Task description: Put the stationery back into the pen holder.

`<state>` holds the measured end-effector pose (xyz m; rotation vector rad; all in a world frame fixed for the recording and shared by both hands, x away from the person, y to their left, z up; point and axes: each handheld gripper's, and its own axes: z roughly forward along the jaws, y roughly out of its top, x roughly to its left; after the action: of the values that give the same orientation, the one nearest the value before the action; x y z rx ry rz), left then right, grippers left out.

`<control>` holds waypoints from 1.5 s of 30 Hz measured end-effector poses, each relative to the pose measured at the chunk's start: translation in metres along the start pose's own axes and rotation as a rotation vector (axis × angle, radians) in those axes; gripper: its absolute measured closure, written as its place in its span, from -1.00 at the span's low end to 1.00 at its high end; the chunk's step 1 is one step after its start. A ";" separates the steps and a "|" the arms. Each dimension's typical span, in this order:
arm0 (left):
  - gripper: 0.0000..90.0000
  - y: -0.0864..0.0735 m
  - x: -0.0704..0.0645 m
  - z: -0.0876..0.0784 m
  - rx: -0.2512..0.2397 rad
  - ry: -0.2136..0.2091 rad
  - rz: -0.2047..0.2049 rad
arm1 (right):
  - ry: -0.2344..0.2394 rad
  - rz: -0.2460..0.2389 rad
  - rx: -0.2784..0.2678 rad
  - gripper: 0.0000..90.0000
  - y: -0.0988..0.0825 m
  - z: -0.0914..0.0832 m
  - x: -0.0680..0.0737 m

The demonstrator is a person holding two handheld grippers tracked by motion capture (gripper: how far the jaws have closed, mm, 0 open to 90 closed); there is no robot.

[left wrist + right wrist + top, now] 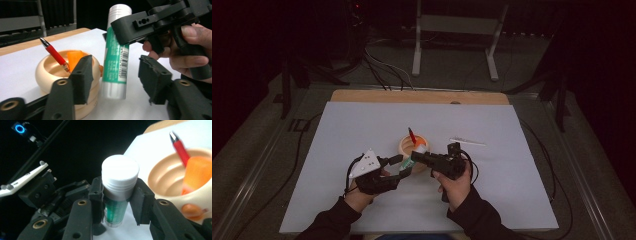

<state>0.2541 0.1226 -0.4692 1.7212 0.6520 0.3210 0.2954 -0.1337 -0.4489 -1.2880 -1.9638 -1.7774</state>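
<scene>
Right gripper [116, 200] jaws clamped on upright green glue stick [115, 60], left gripper [113, 77] jaws spread clear either side, beige bowl [42, 72] with red pen [53, 54] at ten o'clock, white desk [362, 125].

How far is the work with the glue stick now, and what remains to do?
Done: a red pen and an orange thing already stand in the beige bowl. In hand: the right gripper clamps the glue stick below its white cap, while the left gripper has its pads apart on either side of the tube, not touching it. Left, probably: to put the stick into the bowl.
</scene>
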 end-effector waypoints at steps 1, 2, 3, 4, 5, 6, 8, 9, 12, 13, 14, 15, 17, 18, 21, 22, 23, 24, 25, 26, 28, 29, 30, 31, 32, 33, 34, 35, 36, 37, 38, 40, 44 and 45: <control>-0.08 0.000 0.001 -0.001 -0.001 -0.002 -0.003 | -0.008 -0.021 -0.006 0.46 0.001 -0.002 0.001; -0.13 0.001 0.001 -0.002 0.000 -0.001 -0.006 | -0.013 -0.043 -0.011 0.46 0.003 -0.003 0.002; -0.18 0.001 0.001 -0.002 0.003 0.005 -0.005 | -0.021 -0.063 -0.015 0.46 0.005 -0.004 0.003; -0.22 0.002 0.001 -0.003 0.004 0.007 -0.003 | -0.024 -0.078 -0.023 0.46 0.007 -0.006 0.004; -0.27 0.002 0.001 -0.004 0.007 0.012 -0.004 | -0.026 -0.094 -0.024 0.46 0.009 -0.007 0.005; -0.31 0.002 0.002 -0.005 0.008 0.016 -0.006 | -0.033 -0.109 -0.029 0.46 0.010 -0.009 0.007; -0.40 0.003 0.004 -0.007 0.013 0.027 -0.014 | -0.041 -0.136 -0.038 0.46 0.014 -0.012 0.009; -0.44 0.002 0.005 -0.009 0.010 0.029 -0.024 | -0.049 -0.151 -0.045 0.46 0.016 -0.013 0.010; -0.64 0.002 0.010 -0.014 0.017 0.012 -0.043 | -0.065 -0.170 -0.065 0.46 0.021 -0.017 0.011; -0.65 0.001 0.012 -0.015 0.015 0.015 -0.047 | -0.077 -0.189 -0.068 0.46 0.023 -0.018 0.012; -0.65 0.001 0.013 -0.017 0.016 0.023 -0.049 | -0.086 -0.200 -0.072 0.46 0.025 -0.019 0.013; -0.67 0.000 0.015 -0.018 0.021 0.023 -0.054 | -0.092 -0.206 -0.076 0.46 0.027 -0.020 0.013; -0.78 -0.001 0.018 -0.020 0.041 0.035 -0.059 | -0.110 -0.239 -0.080 0.46 0.030 -0.021 0.016; -0.85 -0.002 0.019 -0.021 0.045 0.040 -0.059 | -0.115 -0.249 -0.082 0.46 0.032 -0.022 0.017; -0.96 -0.006 0.023 -0.024 0.072 0.054 -0.066 | -0.128 -0.273 -0.086 0.46 0.036 -0.023 0.019; -0.97 -0.007 0.025 -0.025 0.075 0.060 -0.067 | -0.132 -0.281 -0.090 0.46 0.038 -0.023 0.020; -0.97 -0.008 0.026 -0.027 0.079 0.068 -0.068 | -0.138 -0.289 -0.093 0.46 0.039 -0.023 0.020; -0.99 -0.009 0.027 -0.028 0.083 0.080 -0.064 | -0.142 -0.294 -0.096 0.46 0.040 -0.022 0.021; -0.99 -0.010 0.029 -0.030 0.087 0.089 -0.059 | -0.145 -0.296 -0.098 0.46 0.041 -0.022 0.021; -1.00 -0.011 0.030 -0.031 0.095 0.102 -0.055 | -0.151 -0.303 -0.099 0.46 0.043 -0.022 0.021; -1.00 -0.014 0.034 -0.035 0.096 0.118 -0.060 | -0.159 -0.310 -0.105 0.46 0.046 -0.021 0.021; -1.00 -0.015 0.035 -0.037 0.104 0.134 -0.057 | -0.162 -0.316 -0.106 0.46 0.047 -0.021 0.021; -1.00 -0.016 0.037 -0.039 0.105 0.142 -0.060 | -0.167 -0.320 -0.110 0.46 0.048 -0.020 0.022; -1.00 -0.018 0.038 -0.040 0.107 0.146 -0.066 | -0.170 -0.325 -0.111 0.46 0.050 -0.019 0.022; -1.00 -0.019 0.040 -0.042 0.115 0.156 -0.062 | -0.175 -0.331 -0.111 0.46 0.051 -0.019 0.022; -1.00 -0.021 0.041 -0.043 0.114 0.165 -0.059 | -0.179 -0.333 -0.112 0.46 0.052 -0.018 0.022; -1.00 -0.022 0.042 -0.045 0.110 0.168 -0.065 | -0.184 -0.342 -0.112 0.46 0.053 -0.017 0.022; -1.00 -0.023 0.044 -0.046 0.112 0.172 -0.070 | -0.190 -0.345 -0.114 0.46 0.054 -0.016 0.022; -1.00 -0.023 0.044 -0.046 0.112 0.172 -0.070 | -0.190 -0.345 -0.114 0.46 0.054 -0.016 0.022; -1.00 -0.026 0.046 -0.049 0.115 0.187 -0.071 | -0.193 -0.348 -0.116 0.46 0.055 -0.015 0.022; -1.00 -0.027 0.048 -0.050 0.121 0.194 -0.071 | -0.200 -0.356 -0.110 0.46 0.057 -0.013 0.022; -1.00 -0.030 0.050 -0.052 0.120 0.204 -0.077 | -0.227 -0.384 -0.105 0.46 0.058 -0.010 0.022; -1.00 -0.033 0.051 -0.056 0.125 0.211 -0.078 | -0.243 -0.401 -0.091 0.46 0.060 -0.003 0.021; -1.00 -0.034 0.052 -0.056 0.128 0.213 -0.077 | -0.246 -0.403 -0.089 0.46 0.060 -0.001 0.021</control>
<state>0.2568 0.2022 -0.4941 1.7930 0.9090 0.4195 0.3245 -0.1313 -0.3923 -1.2568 -2.4502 -1.9802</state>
